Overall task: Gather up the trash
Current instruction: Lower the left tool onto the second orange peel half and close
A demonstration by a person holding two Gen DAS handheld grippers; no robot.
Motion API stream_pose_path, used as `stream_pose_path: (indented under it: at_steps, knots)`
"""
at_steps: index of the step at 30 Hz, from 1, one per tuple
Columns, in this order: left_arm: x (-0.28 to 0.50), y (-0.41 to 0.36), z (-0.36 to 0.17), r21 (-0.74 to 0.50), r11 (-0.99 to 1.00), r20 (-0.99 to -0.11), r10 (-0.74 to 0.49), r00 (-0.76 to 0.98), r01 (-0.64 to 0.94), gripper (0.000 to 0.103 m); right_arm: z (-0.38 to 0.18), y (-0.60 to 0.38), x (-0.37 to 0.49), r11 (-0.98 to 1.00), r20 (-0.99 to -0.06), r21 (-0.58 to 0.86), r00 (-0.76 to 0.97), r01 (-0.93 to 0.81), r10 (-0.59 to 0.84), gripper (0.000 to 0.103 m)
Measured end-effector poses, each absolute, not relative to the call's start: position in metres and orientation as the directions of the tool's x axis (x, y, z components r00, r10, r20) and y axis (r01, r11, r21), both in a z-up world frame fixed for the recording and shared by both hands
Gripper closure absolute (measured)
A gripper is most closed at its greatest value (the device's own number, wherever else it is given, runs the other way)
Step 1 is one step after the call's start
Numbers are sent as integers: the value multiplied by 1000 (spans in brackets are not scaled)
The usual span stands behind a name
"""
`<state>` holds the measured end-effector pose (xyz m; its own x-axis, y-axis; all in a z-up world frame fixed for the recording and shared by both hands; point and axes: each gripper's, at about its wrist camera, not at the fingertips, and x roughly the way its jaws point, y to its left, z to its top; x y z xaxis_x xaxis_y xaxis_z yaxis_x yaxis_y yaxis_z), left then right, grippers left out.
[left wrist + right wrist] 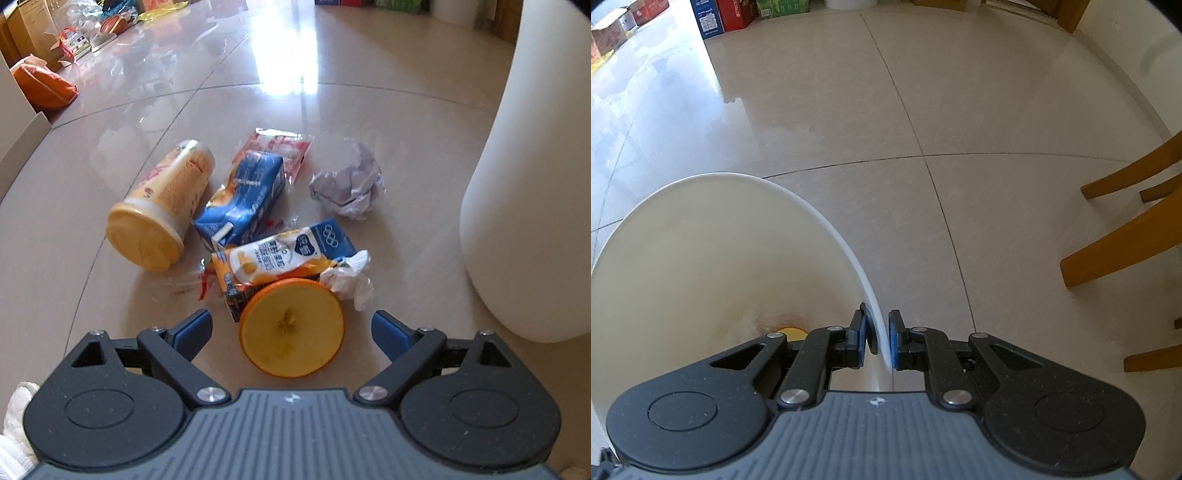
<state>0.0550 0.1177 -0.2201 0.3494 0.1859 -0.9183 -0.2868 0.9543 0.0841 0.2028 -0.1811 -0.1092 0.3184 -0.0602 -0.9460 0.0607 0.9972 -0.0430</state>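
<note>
Trash pile on the tiled floor (110,229): halved orange fruit (291,332) nearest, yellow lidded cup (162,206) left, crumpled white paper ball (349,184) right, tall white plastic bin (532,177) far right.

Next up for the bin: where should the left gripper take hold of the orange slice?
Grip the orange slice across its rind edges, coming straight down. It lies with its cut face up, between the open left gripper fingers, so closing should pinch opposite rims.

Little print can be read

The blue-and-white carton (291,254) bears the five Olympic rings on its blue end; its other print, the blue carton (243,199) lettering and the far boxes' (708,18) labels are too blurred.
</note>
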Motion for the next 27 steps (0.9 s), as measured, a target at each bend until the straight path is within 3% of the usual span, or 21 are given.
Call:
stream_pose_path:
  at_steps: [12,27]
  knots:
    - [60,106,-261,194,926,-917,289,275,-325,10,-109,-182,202,997,-944,-50,323,58,-66,88]
    - [72,105,-283,237,914,-912,326,249,-329,10,-107,-174,199,996,-938,-75,335,40,-84,88]
